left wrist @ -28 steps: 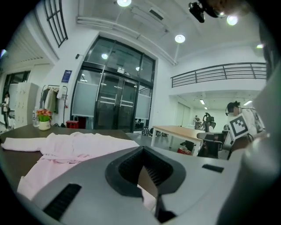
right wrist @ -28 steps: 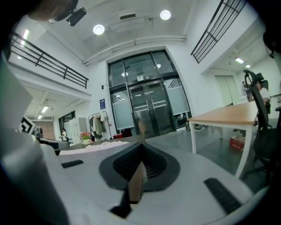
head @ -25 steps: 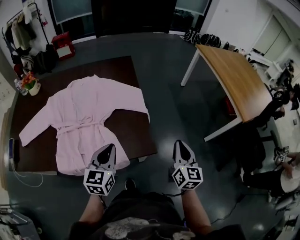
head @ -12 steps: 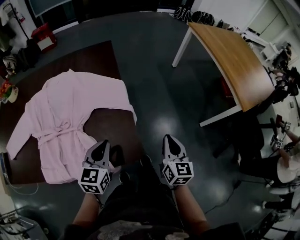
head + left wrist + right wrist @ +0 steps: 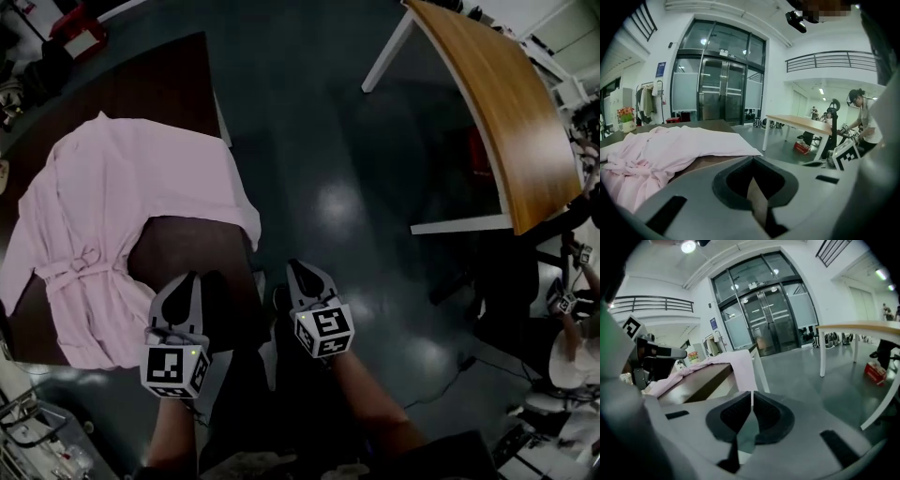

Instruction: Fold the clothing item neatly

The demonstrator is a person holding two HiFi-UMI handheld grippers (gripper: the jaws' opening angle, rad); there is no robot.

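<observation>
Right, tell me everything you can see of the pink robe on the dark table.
The pink robe looks like soft, slightly rumpled cloth. It lies spread flat, front up, on the dark brown table, sleeves out to the sides and its belt tied at the waist. One sleeve end droops over the table's edge. Nothing but the table is seen touching it.

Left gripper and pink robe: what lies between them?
Only a bare strip of the brown table lies between the left gripper and the robe. The head view shows it.
</observation>
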